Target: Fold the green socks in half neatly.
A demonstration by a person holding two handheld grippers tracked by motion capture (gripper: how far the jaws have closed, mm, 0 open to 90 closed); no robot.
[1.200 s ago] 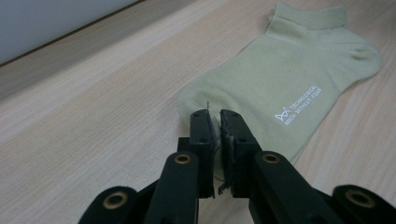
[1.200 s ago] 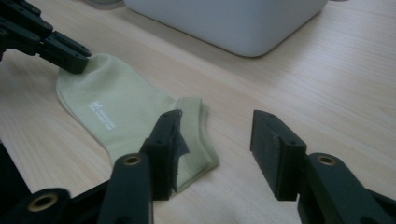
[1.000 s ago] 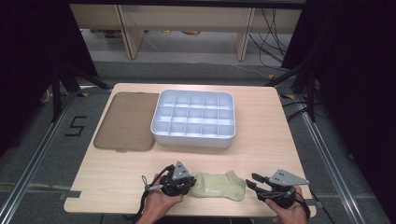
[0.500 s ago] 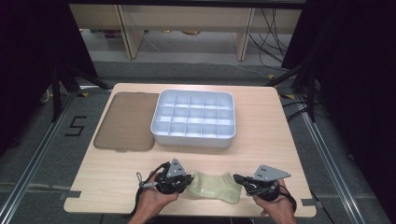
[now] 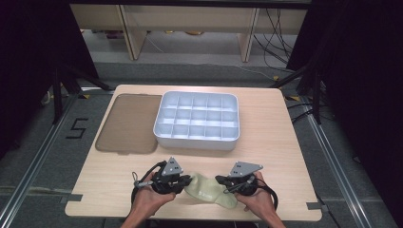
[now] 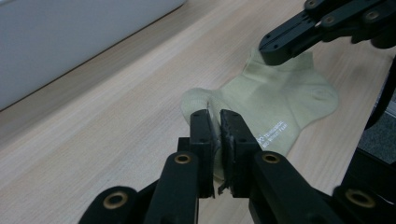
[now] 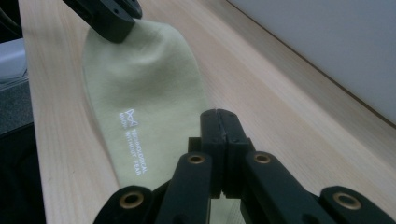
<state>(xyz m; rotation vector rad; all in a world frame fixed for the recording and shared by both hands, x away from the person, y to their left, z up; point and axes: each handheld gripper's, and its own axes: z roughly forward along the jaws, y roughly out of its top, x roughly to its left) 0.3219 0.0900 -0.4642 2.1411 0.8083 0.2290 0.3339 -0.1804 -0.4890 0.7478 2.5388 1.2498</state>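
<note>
A pale green sock (image 5: 209, 191) lies flat near the table's front edge, between my two grippers. My left gripper (image 5: 186, 183) is at its left end. In the left gripper view the jaws (image 6: 219, 116) are shut, with a fold of the sock (image 6: 280, 98) pinched between them. My right gripper (image 5: 221, 181) is at the sock's right end. Its jaws (image 7: 218, 114) are shut at the sock's edge (image 7: 144, 88), and the fabric runs in under them. Each gripper view also shows the other gripper's tip on the sock: the right gripper (image 6: 280, 44) and the left gripper (image 7: 114, 21).
A white tray with several compartments (image 5: 197, 138) stands at the middle back of the wooden table (image 5: 271, 147). A flat brown lid (image 5: 126, 123) lies to its left. The table's front edge is just behind the hands.
My right gripper has moved left from beside the sock onto its right end. My left gripper has shifted slightly, still at the left end. The sock has slid a little to the left.
</note>
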